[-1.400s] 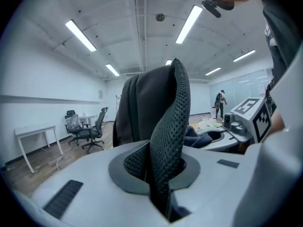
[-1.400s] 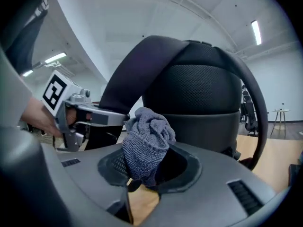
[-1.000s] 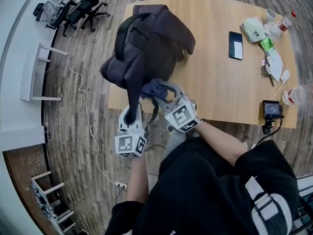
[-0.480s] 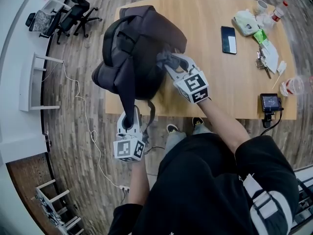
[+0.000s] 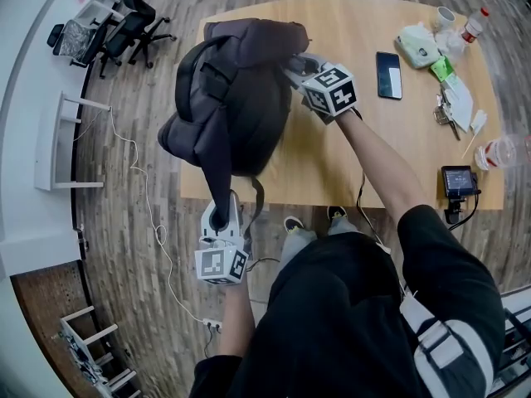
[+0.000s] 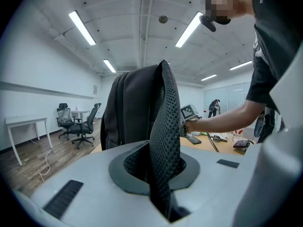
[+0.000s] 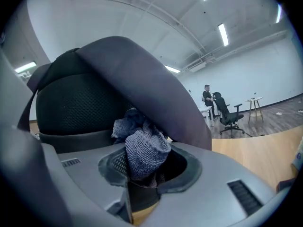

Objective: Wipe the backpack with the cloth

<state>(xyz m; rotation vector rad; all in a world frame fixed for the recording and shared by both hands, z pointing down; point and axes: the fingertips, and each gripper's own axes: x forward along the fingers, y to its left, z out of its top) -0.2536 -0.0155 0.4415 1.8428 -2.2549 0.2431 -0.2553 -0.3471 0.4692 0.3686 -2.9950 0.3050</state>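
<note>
The left claw (image 6: pixel 163 193) is clenched on a black mesh shoulder strap (image 6: pixel 165 126), which rises out of the narrow gap between its jaws and runs up to the backpack (image 5: pixel 232 114). In the head view this claw hangs off the near edge of the desk (image 5: pixel 373 156), over the wooden floor (image 5: pixel 149 98), with the strap pulled taut between it and the bag.

The right claw (image 7: pixel 142 174) is grasping a bunched blue-grey cloth (image 7: pixel 144 148). The wad bulges out past the jaw tips and touches the backpack just beneath a purplish-grey flap (image 7: pixel 142 79), next to a dark mesh panel (image 7: pixel 71 108). In the head view this claw reaches to the far right shoulder of the bag, its marker cube facing up and the person's bare forearm (image 5: pixel 377 160) stretched across the desk behind it.

The backpack is dark grey and stands on the left part of the desk, its bulk reaching out past the left edge.

Well to the right of the bag, a dark phone (image 5: pixel 388 63) lies flat near the far edge. Beyond it, at the far right corner, lies a cluster of small items too small to tell apart. A small black device (image 5: pixel 459 181) sits at the near right edge.

On the floor to the left, a white cable (image 5: pixel 149 197) trails, and black office chairs (image 5: pixel 124 19) stand at the far left.
</note>
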